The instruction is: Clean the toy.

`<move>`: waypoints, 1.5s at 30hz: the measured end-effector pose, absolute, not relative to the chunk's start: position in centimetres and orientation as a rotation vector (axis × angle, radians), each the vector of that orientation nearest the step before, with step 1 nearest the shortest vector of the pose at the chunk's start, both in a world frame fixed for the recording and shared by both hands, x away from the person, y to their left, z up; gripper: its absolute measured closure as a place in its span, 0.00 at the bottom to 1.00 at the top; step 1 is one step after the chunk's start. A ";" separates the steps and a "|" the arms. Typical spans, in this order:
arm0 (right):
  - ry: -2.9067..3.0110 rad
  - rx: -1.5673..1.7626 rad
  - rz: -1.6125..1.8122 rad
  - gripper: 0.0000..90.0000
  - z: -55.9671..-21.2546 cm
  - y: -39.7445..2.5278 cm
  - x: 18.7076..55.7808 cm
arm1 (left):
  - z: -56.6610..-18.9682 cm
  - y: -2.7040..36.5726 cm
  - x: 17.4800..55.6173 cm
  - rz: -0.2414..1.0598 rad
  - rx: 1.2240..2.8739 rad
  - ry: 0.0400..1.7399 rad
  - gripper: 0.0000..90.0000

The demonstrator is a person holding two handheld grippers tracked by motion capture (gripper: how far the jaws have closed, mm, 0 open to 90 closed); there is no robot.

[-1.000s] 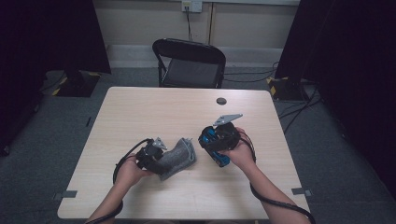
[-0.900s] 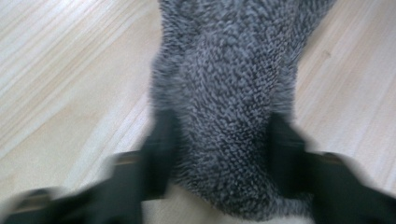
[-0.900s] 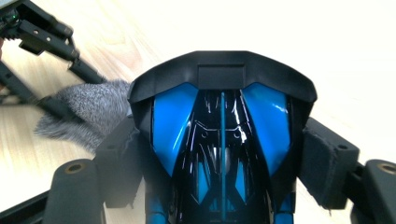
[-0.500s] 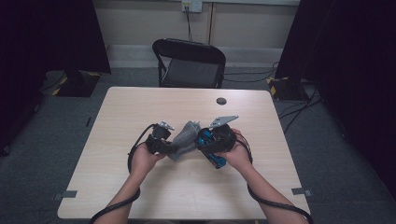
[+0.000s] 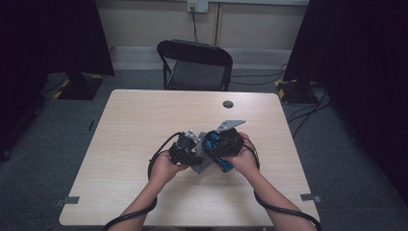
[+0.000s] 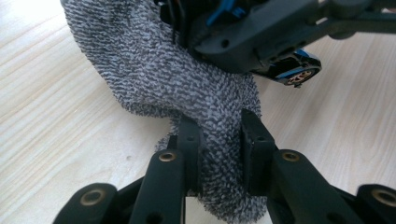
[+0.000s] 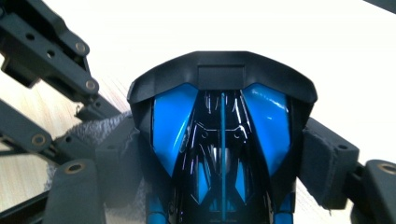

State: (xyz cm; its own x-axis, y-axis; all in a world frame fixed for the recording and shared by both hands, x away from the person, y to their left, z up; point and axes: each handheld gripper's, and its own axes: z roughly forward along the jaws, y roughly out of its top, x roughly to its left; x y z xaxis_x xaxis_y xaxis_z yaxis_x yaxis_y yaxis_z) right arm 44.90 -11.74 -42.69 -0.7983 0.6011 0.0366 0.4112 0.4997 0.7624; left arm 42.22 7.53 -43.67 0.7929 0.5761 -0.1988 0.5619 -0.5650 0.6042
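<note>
- Left gripper (image 6: 219,144): jaws clamped on a fold of the grey terry cloth (image 6: 177,79), which hangs just above the wooden table (image 5: 144,120).
- Right gripper (image 7: 223,158): jaws closed on the blue-and-black toy car (image 7: 222,135), nose pointing away from its camera.
- Key relation: car touches the cloth's far side, directly opposite the left gripper; hands nearly meet at mid-table.

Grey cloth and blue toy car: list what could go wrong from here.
1. The left tongs pinch only a narrow fold of the grey cloth; a firm rub may pull it free.
2. The right tongs clamp the glossy blue toy car by its sides; pressure from the cloth could make it slip or twist.
3. Both tongs crowd together above the table, so their linkages may collide.
</note>
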 end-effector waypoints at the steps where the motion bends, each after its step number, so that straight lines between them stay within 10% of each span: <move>1: 2.507 0.866 1.187 0.29 -42.6 -11.7 44.9 | -43.8 7.5 42.2 0.029 2.308 0.832 0.82; 29: 2.472 0.942 1.231 0.29 -40.3 -11.0 47.0 | -45.7 4.7 40.0 -0.067 2.392 0.666 0.82; 45: 2.472 0.925 1.272 0.29 -39.7 -12.1 46.4 | -43.6 11.6 43.1 0.049 2.304 0.895 0.82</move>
